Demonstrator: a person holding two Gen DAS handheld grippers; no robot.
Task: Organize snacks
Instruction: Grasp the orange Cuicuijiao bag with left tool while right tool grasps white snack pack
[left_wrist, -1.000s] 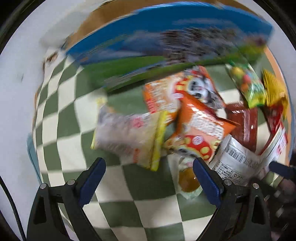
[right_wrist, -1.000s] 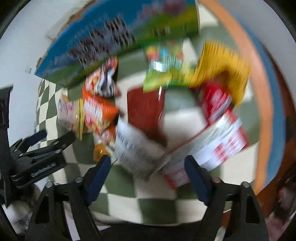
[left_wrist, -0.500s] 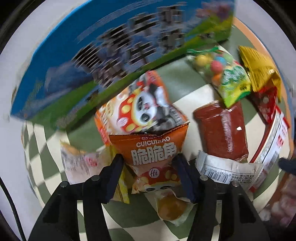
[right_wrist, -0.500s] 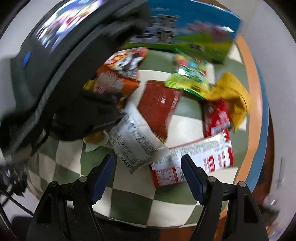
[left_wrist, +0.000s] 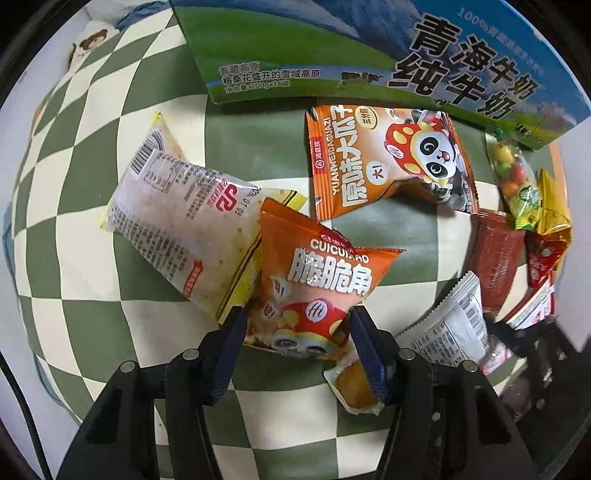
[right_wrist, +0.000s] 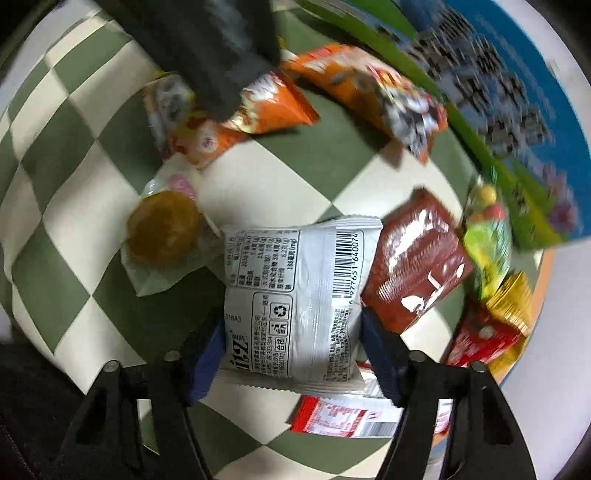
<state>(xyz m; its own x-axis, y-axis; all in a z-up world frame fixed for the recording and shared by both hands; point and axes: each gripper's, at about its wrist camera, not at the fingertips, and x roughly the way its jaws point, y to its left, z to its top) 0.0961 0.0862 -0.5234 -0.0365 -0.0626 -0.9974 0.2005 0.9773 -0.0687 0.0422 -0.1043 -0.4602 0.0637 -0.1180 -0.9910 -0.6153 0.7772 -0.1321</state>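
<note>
Bare checked tablecloth lies open along the table's left side and near edge, leaving a clear way in; toward the far edge a tall blue-and-green milk carton walls off the approach, while snack packets crowd the middle and right edge, overlapping or touching, with only a narrow strip of cloth between the two orange bags

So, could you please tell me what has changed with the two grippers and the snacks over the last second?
The left gripper dropped over the pile and its jaws closed on the orange snack bag. The right gripper came down too, its jaws just closing around the white packet. The other snacks and the milk carton stayed put.
</note>
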